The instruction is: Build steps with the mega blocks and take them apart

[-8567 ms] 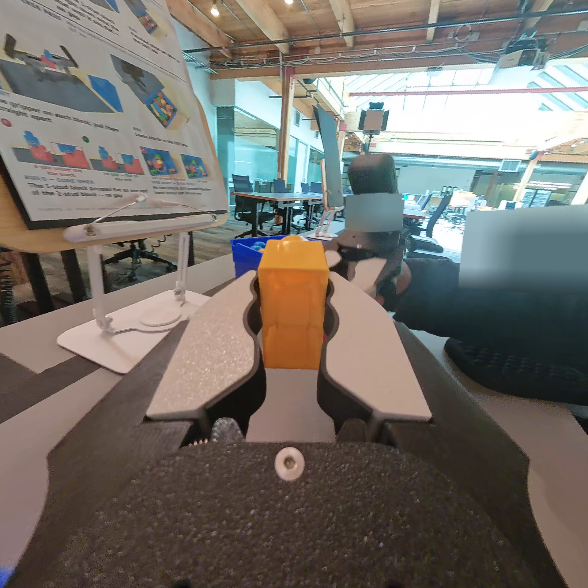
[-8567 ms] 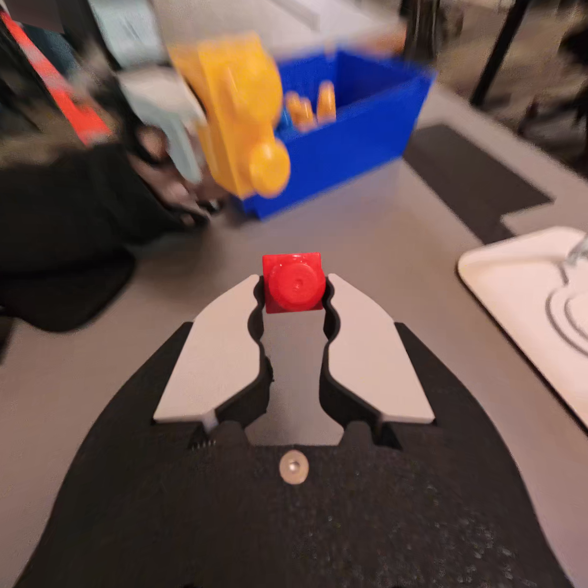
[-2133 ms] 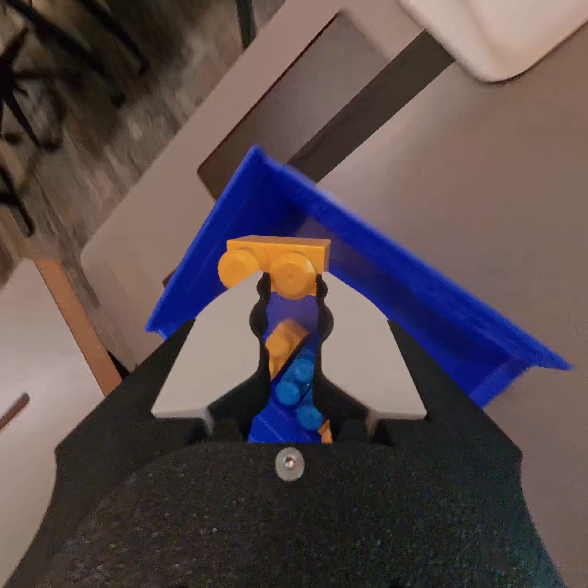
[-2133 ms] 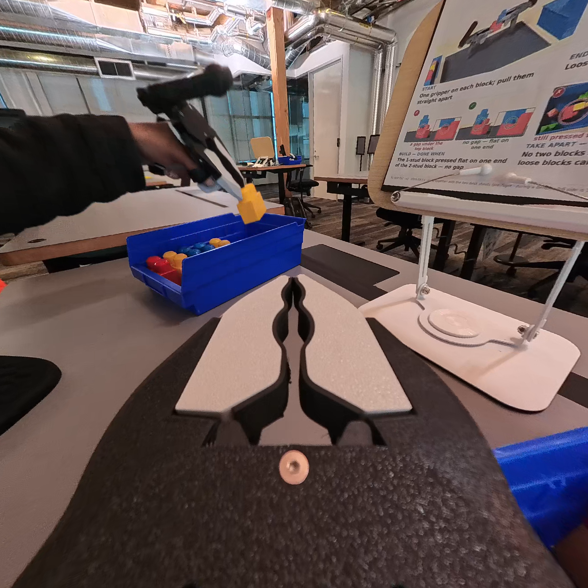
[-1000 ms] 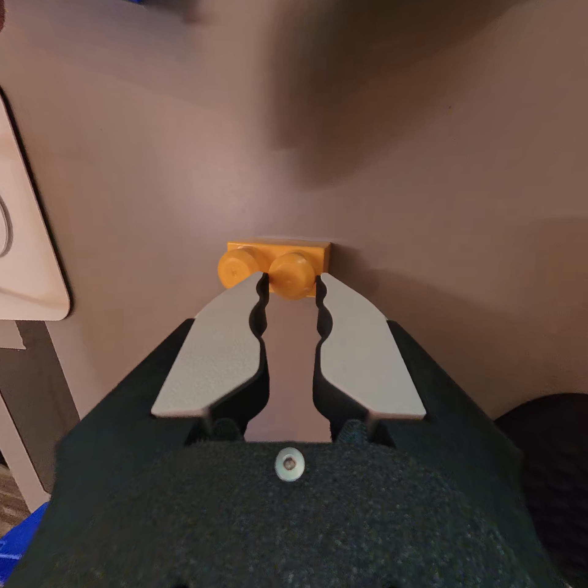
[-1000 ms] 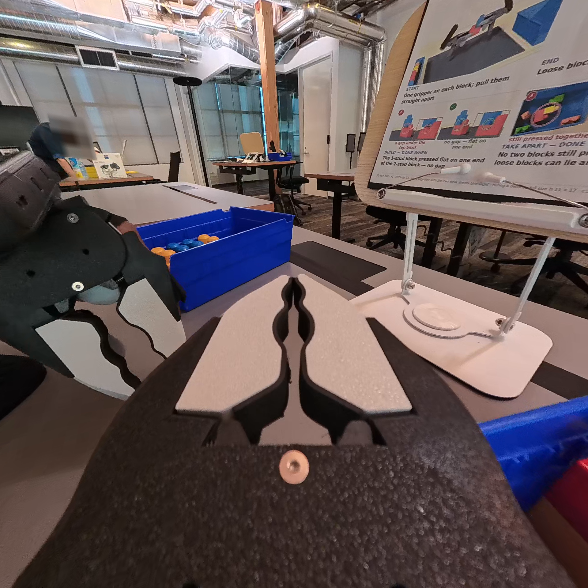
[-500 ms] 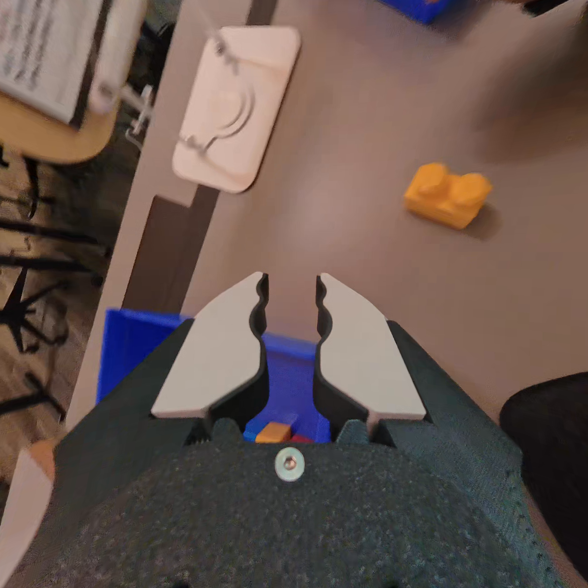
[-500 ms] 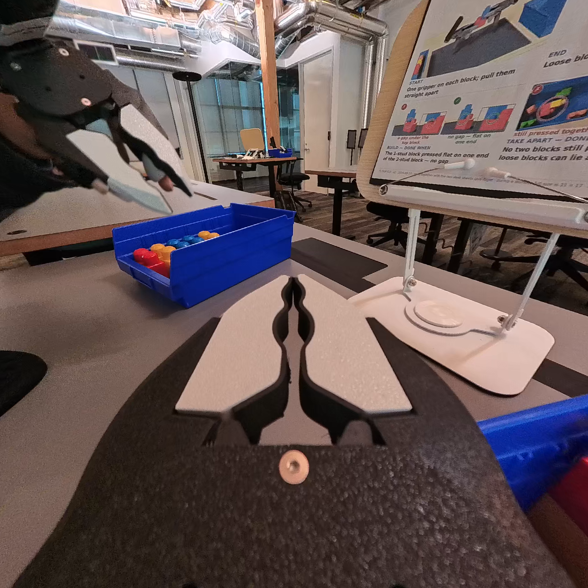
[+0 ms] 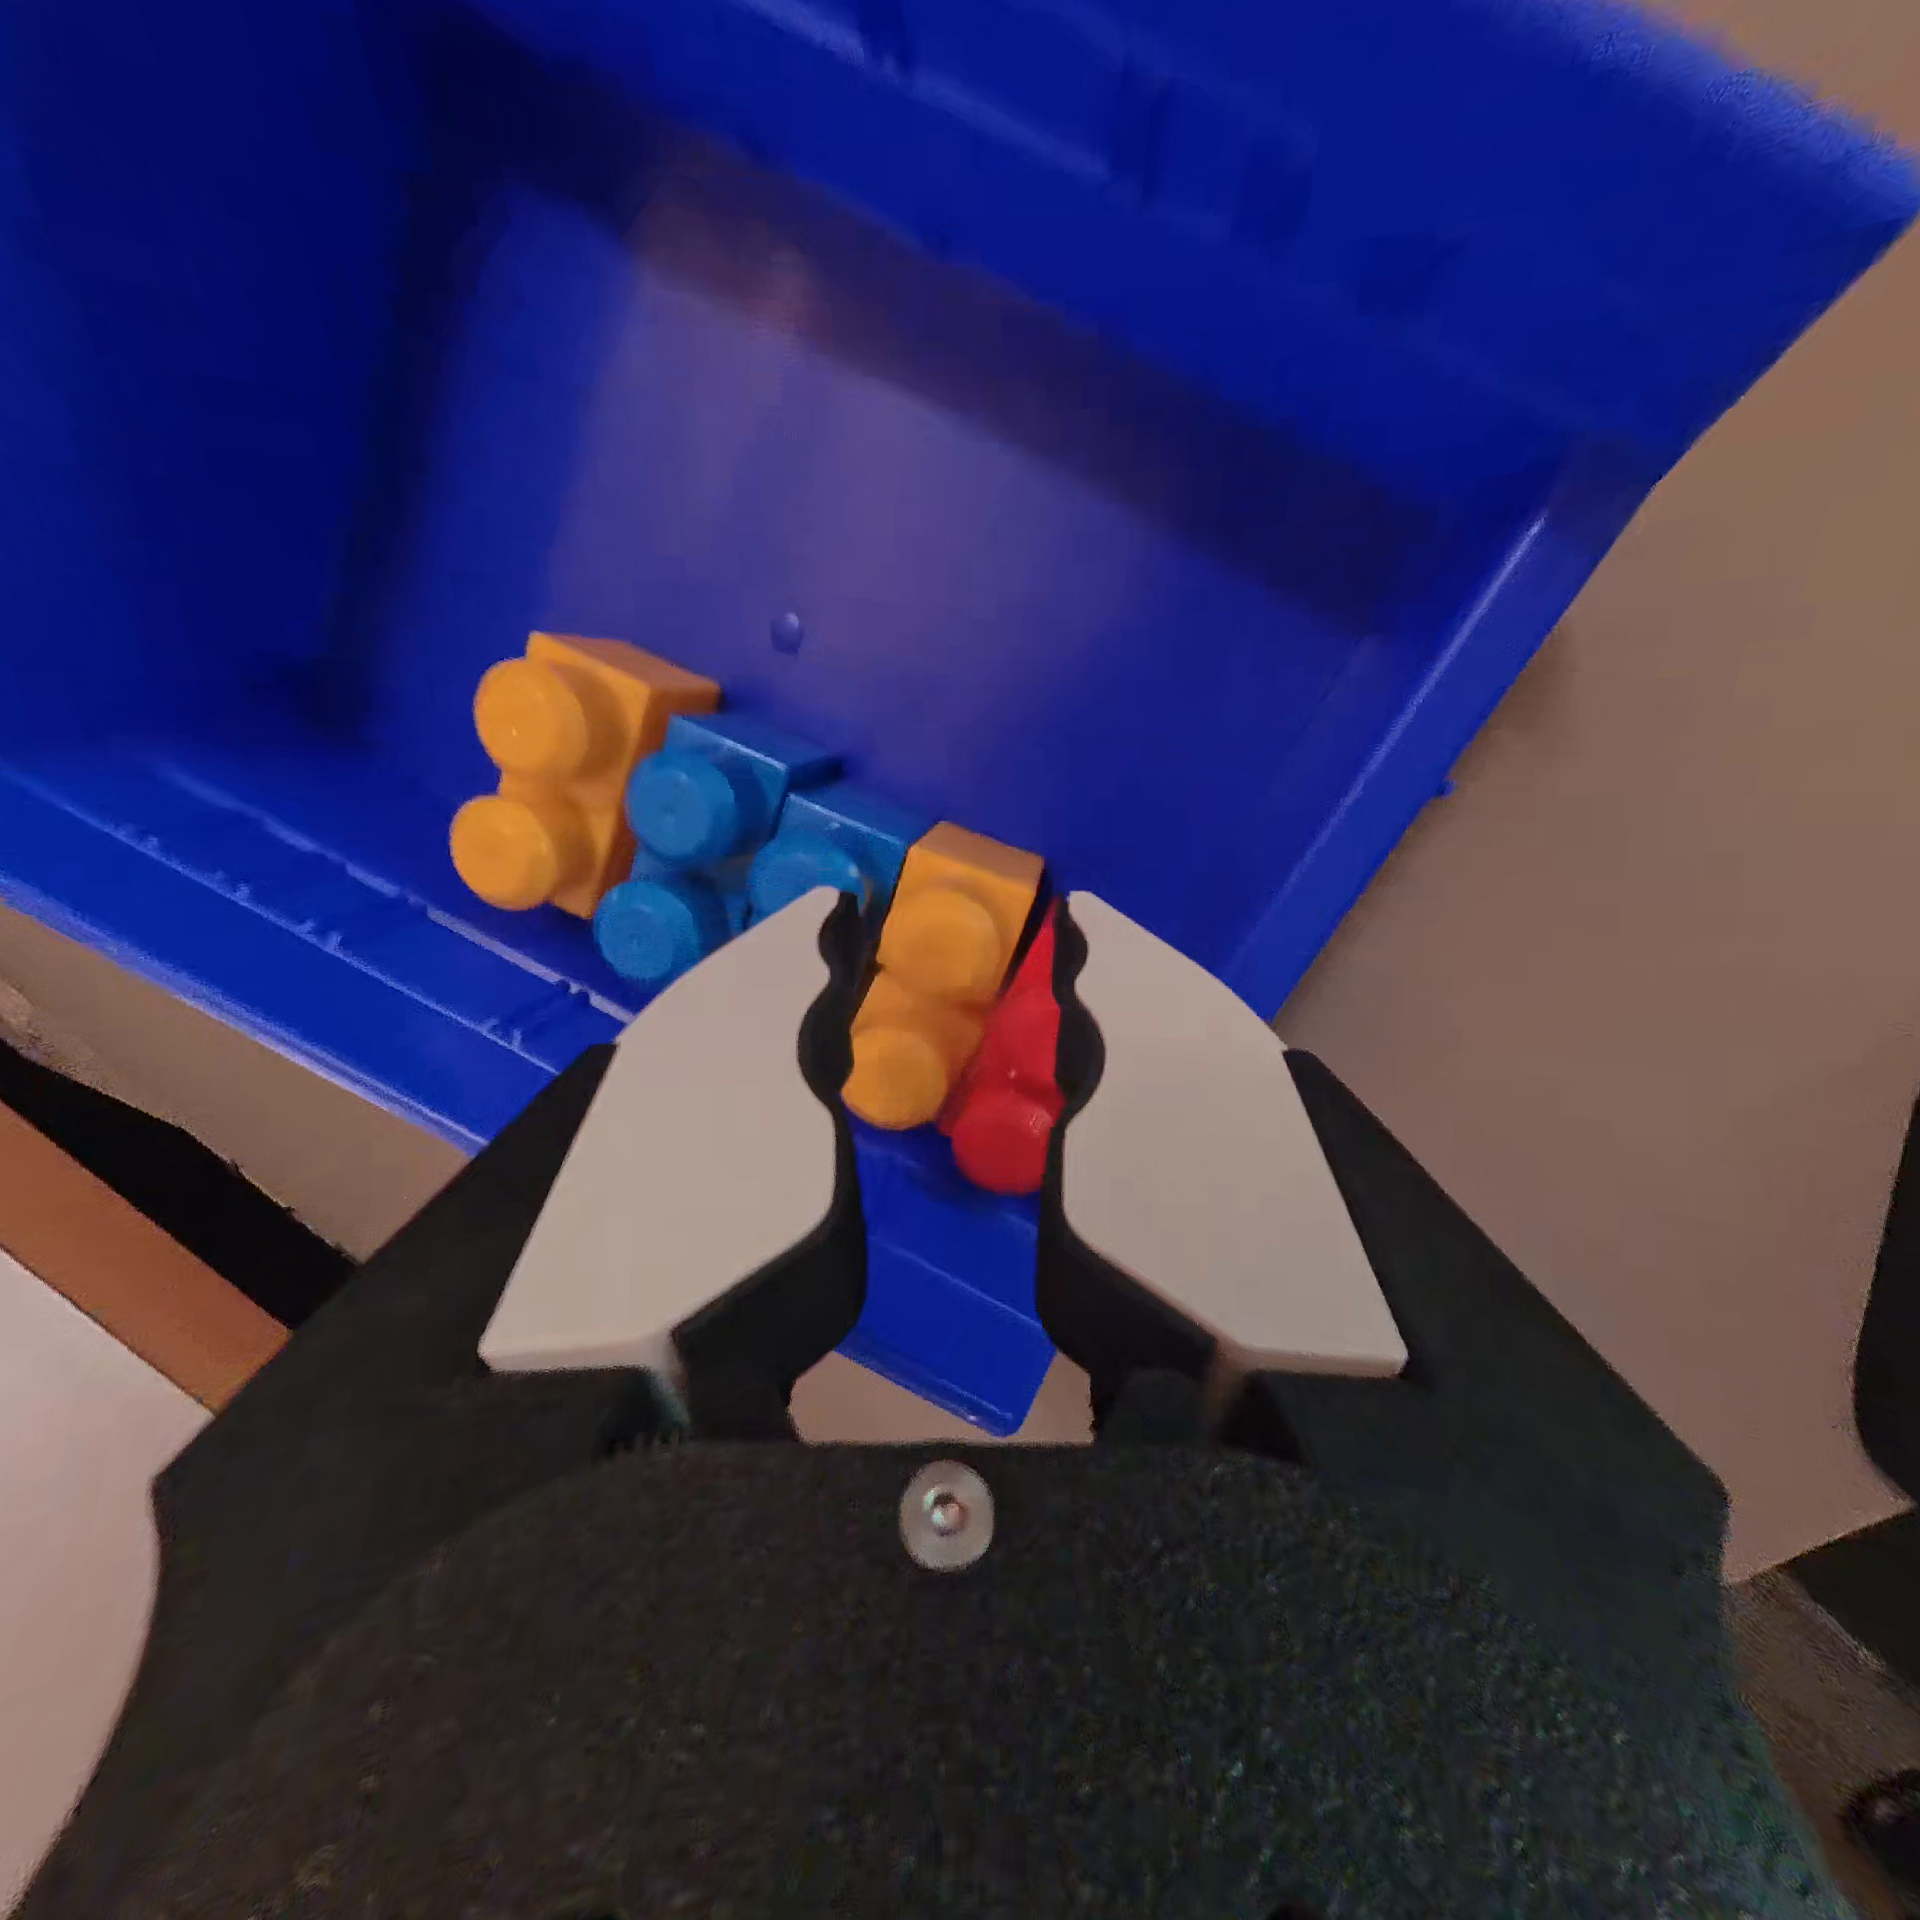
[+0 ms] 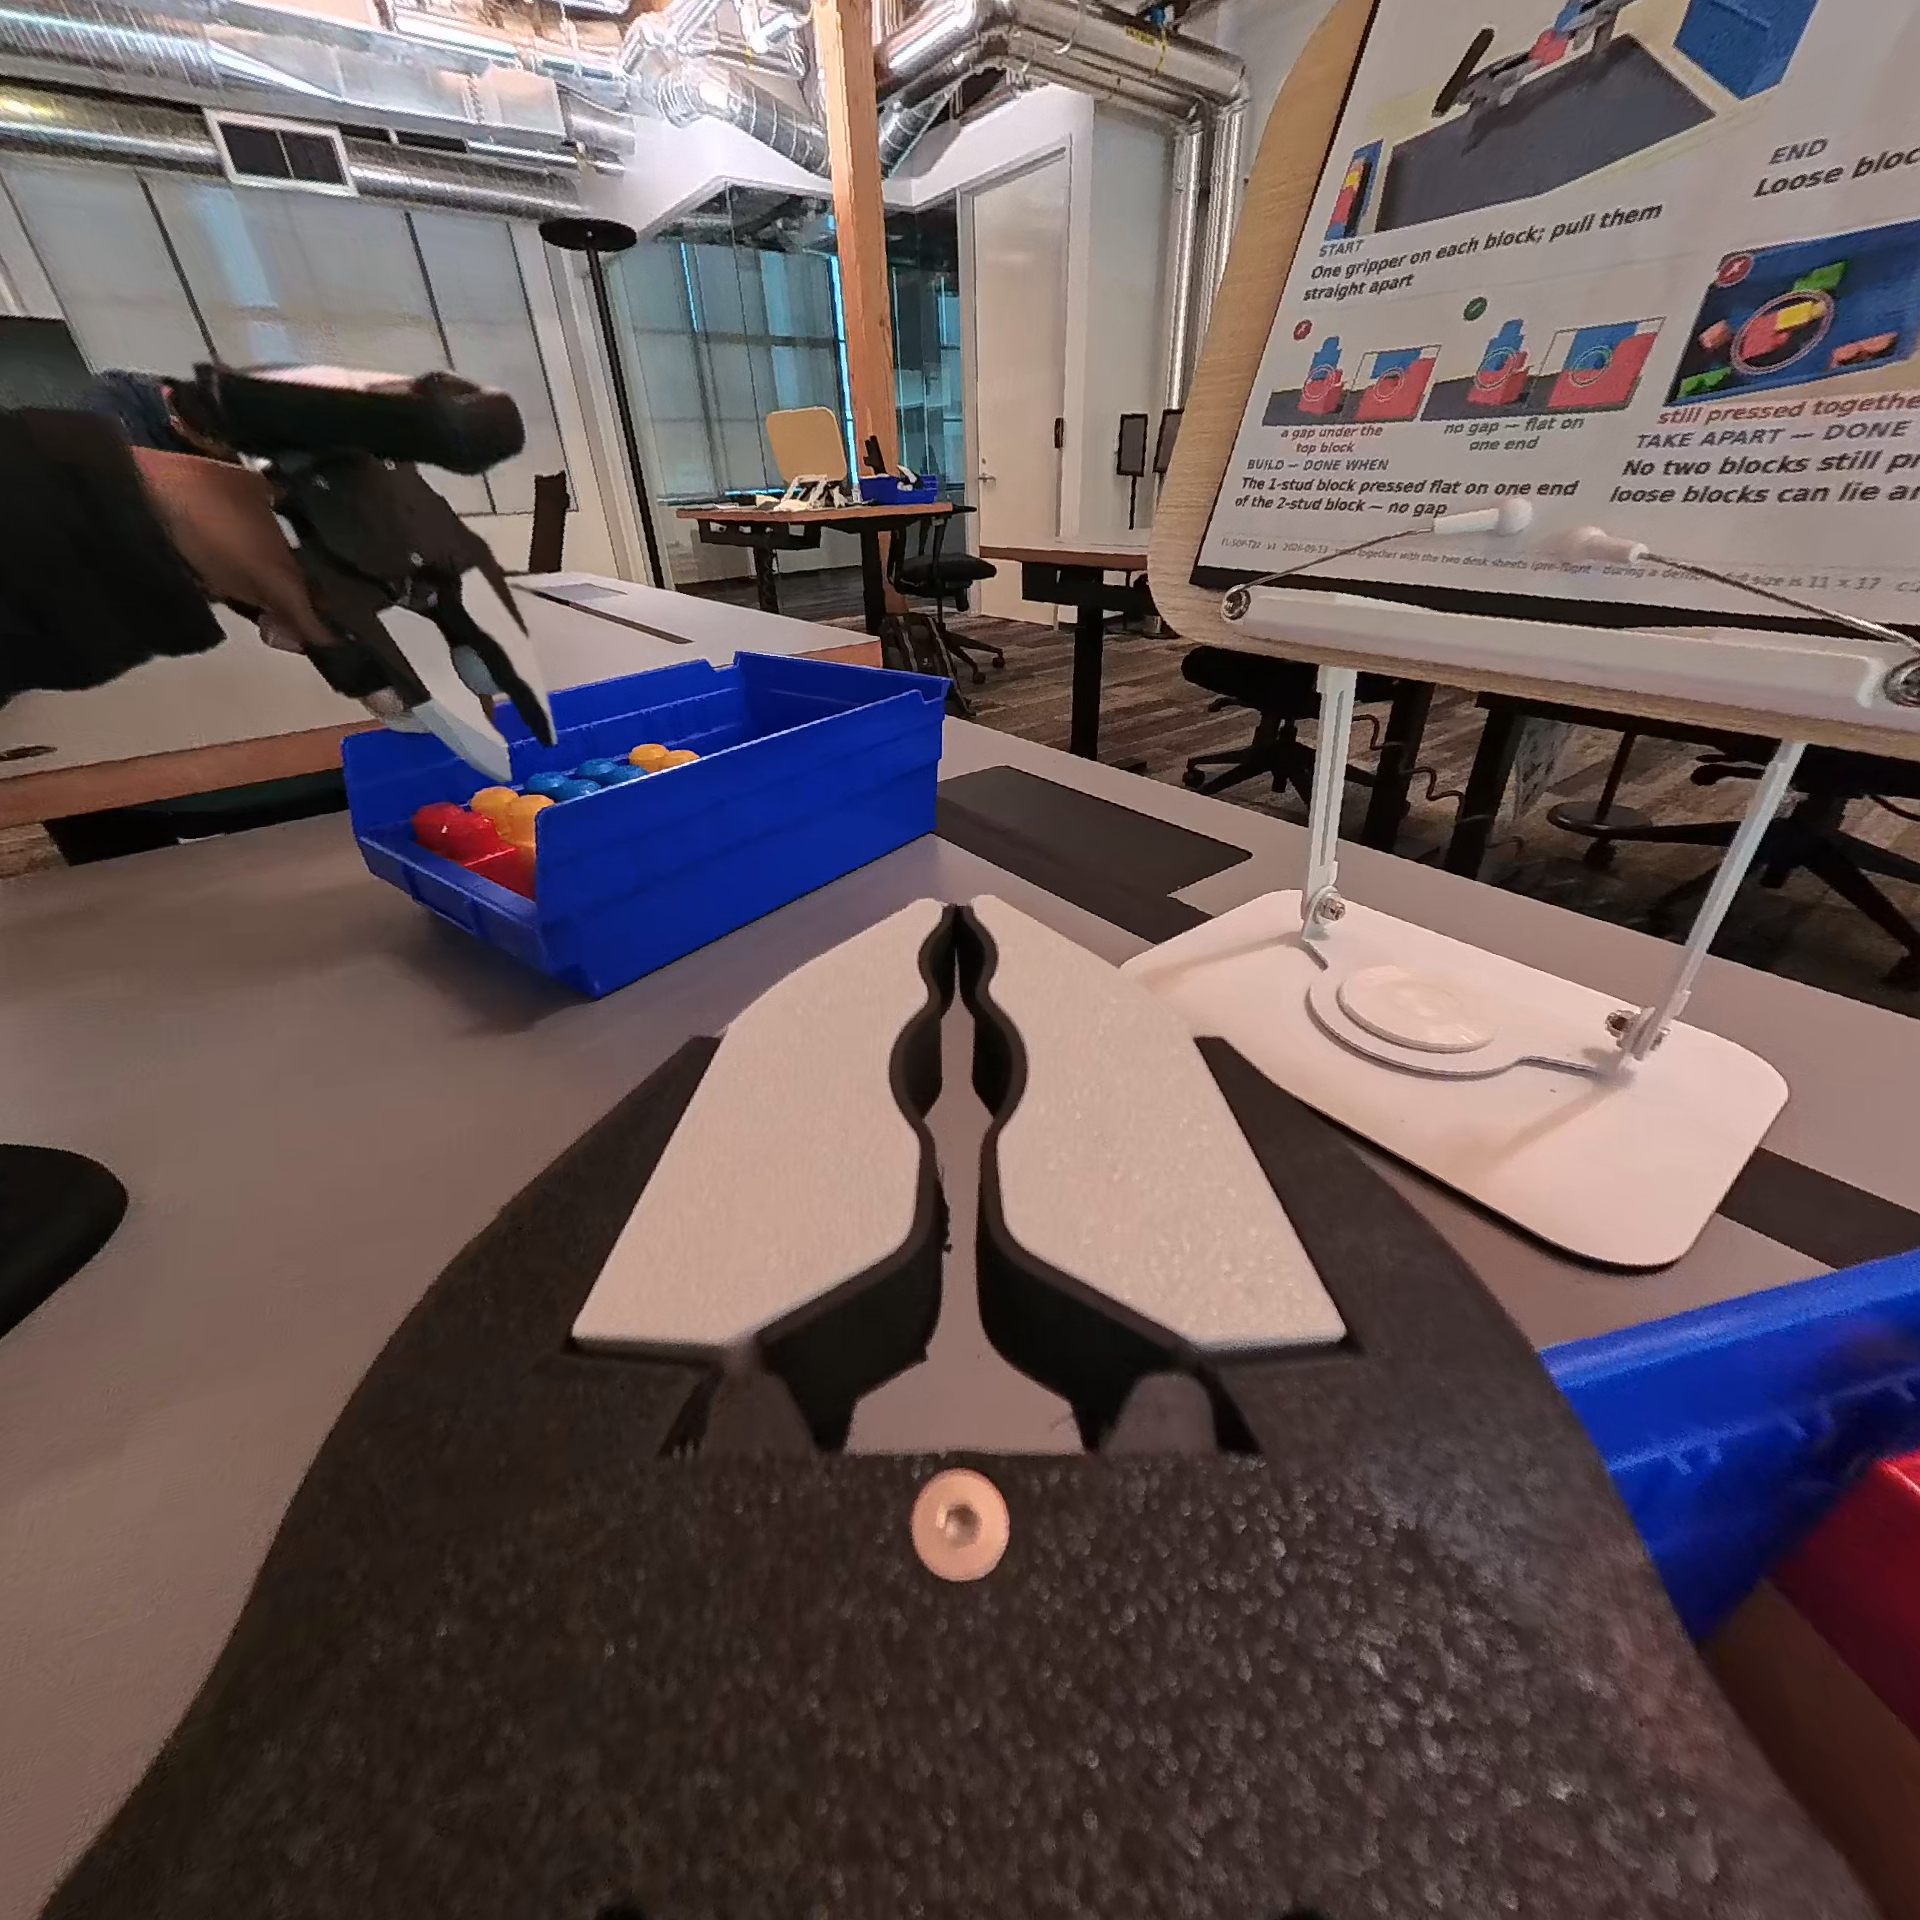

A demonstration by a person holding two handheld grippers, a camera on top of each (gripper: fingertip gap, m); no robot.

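Note:
In the left wrist view I look down into a blue bin (image 9: pixel 1143 364). My left gripper (image 9: pixel 951 909) is open, with its fingertips on either side of an orange two-stud block (image 9: pixel 935 987) and a red block (image 9: pixel 1013 1070) and not closed on them. Blue blocks (image 9: pixel 686 852) and another orange block (image 9: pixel 551 790) lie to the left. The right wrist view shows the left gripper (image 10: pixel 499 738) dipping into the bin (image 10: pixel 665 883). My right gripper (image 10: pixel 956 914) is shut and empty, low over the grey table.
A white stand base (image 10: pixel 1455 1070) holding an instruction board (image 10: pixel 1558 312) stands at the right. A second blue bin (image 10: pixel 1745 1455) with something red in it is at the lower right. A black pad (image 10: pixel 42 1226) lies at the left edge. Some 40 cm of space lies between my two pairs of fingers.
My left gripper set the orange two-stud block on the table, let go, then swung over to the blue bin and lowered into it. The right gripper stayed shut and almost still.

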